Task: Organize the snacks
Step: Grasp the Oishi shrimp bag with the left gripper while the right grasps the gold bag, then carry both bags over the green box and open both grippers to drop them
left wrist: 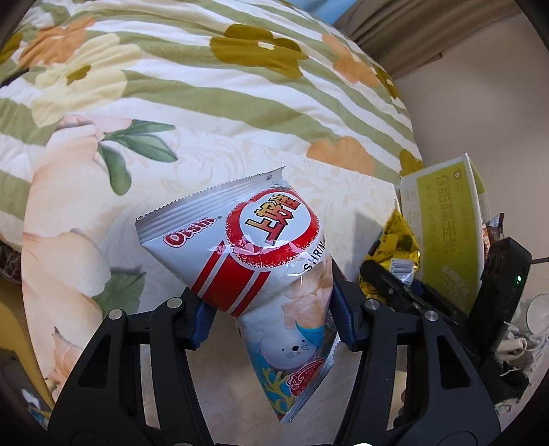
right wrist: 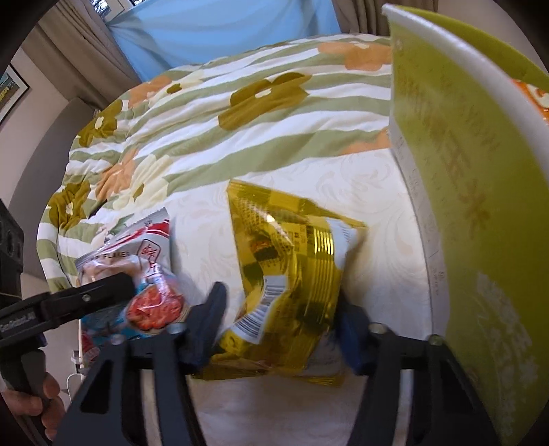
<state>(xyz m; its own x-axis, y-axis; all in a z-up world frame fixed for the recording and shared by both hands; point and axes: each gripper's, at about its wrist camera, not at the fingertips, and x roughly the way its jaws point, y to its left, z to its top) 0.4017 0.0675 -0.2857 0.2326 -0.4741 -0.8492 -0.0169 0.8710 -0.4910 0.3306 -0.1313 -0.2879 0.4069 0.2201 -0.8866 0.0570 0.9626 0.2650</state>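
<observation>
**Two snack bags clamped above the bed, green box at the right**

The left gripper (left wrist: pixel 272 308) has its blue-padded fingers (left wrist: pixel 202 322) pressed against both sides of a white and red Oishi shrimp-flake bag (left wrist: pixel 247 254) with a cartoon seal printed near its lower end. The bag is pinched at its middle and creased there, its serrated top edge tilting up to the left and its bottom corner pointing down between the black finger arms. In the right wrist view the same bag (right wrist: pixel 137 271) shows at the left, with one black finger of the left gripper (right wrist: pixel 103 288) lying across it.

The right gripper (right wrist: pixel 279 326) has its dark blue pads (right wrist: pixel 206 329) closed on a shiny gold foil snack bag (right wrist: pixel 291 267), which bulges between them with a white barcode patch facing the camera. In the left wrist view that gold bag (left wrist: pixel 394 247) appears at the right, just in front of the box.

A tall lime-green and white cardboard box (right wrist: pixel 463 206) with printed Chinese characters stands at the right edge of the right wrist view, close beside the gold bag; whether they touch cannot be told. From the left wrist view the box (left wrist: pixel 446 219) is upright with other dark wrappers behind it.

Beneath both bags lies a cream bedsheet with a pale embossed pattern (right wrist: pixel 377 240). Behind it is a puffy quilt with green stripes and orange and olive flowers (left wrist: pixel 206 68). A light blue curtain (right wrist: pixel 223 31) hangs at the far end of the bed.
</observation>
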